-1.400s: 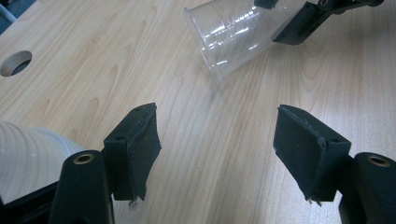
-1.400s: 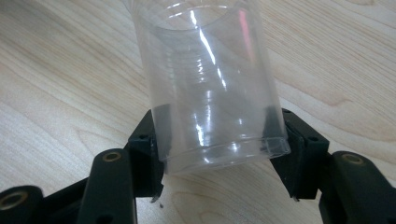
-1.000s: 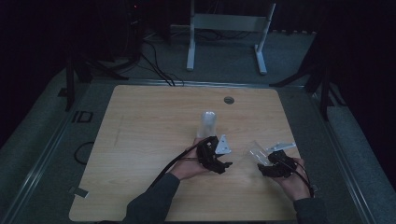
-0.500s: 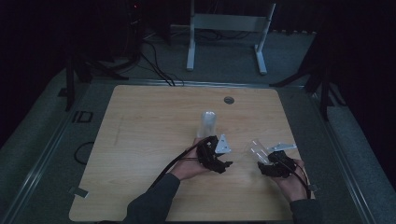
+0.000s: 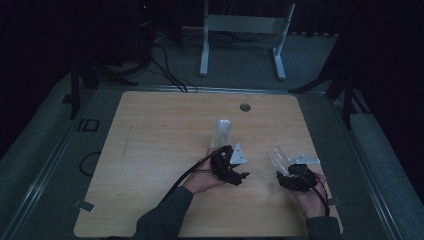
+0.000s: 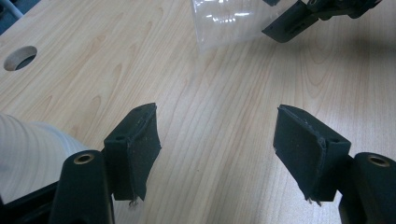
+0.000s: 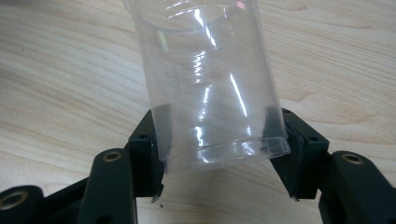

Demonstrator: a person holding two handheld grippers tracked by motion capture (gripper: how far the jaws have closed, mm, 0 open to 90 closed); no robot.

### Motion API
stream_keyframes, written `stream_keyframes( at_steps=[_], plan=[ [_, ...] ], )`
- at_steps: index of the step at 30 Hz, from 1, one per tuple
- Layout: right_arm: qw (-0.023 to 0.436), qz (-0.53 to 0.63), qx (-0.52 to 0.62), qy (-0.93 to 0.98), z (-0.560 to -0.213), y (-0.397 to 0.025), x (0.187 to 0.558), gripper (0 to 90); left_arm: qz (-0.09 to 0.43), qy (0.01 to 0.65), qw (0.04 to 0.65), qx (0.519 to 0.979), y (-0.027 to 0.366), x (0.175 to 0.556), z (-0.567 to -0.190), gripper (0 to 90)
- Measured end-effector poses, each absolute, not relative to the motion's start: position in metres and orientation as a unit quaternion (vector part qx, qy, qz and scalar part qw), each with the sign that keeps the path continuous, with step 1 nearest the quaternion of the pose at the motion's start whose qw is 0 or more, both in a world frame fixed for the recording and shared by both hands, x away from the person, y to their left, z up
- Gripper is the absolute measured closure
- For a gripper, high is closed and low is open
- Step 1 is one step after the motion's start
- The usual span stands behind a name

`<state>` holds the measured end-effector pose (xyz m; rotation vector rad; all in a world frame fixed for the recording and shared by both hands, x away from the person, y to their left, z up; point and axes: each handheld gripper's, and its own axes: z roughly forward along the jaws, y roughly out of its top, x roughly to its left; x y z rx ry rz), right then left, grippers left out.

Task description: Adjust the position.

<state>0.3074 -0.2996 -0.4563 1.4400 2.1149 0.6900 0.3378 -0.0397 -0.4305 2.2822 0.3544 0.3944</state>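
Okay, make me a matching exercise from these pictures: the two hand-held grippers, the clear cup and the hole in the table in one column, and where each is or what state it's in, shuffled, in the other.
Things:
1. left hand-held gripper
2. right hand-held gripper
3. clear plastic cup
4. round hole

States or places:
A. in the wooden table, near its far edge
B. jaws apart, nothing between them
C. clamped at one end, tilted over the tabletop
D. jaws closed on a see-through thing

Pairs: 1-B, 2-D, 3-C, 4-A
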Motion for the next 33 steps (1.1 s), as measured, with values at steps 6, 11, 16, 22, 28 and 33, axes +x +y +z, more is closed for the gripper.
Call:
stream_keyframes(
  at_steps=[6,11,16,22,28,33],
  plan=[
    [0.26,0.263,0.533,0.761,-0.459,-0.298,0.305,42.1,0.15,0.146,0.398,0.893,-0.04,0.338,-0.429,30.8],
    [0.275,0.268,0.535,0.752,-0.46,-0.294,0.304,42.1,0.145,0.153,0.408,0.888,-0.042,0.338,-0.429,30.8],
    [0.286,0.273,0.534,0.747,-0.46,-0.292,0.303,42.1,0.147,0.155,0.409,0.887,-0.043,0.338,-0.429,30.8],
    [0.297,0.278,0.536,0.74,-0.46,-0.292,0.303,42.1,0.146,0.161,0.413,0.885,-0.042,0.339,-0.428,30.8],
    [0.306,0.286,0.539,0.731,-0.459,-0.291,0.302,42.2,0.145,0.162,0.416,0.883,-0.043,0.339,-0.427,30.7],
    [0.316,0.293,0.539,0.723,-0.459,-0.287,0.301,42.2,0.148,0.165,0.418,0.881,-0.043,0.34,-0.423,30.8]
  ],
)
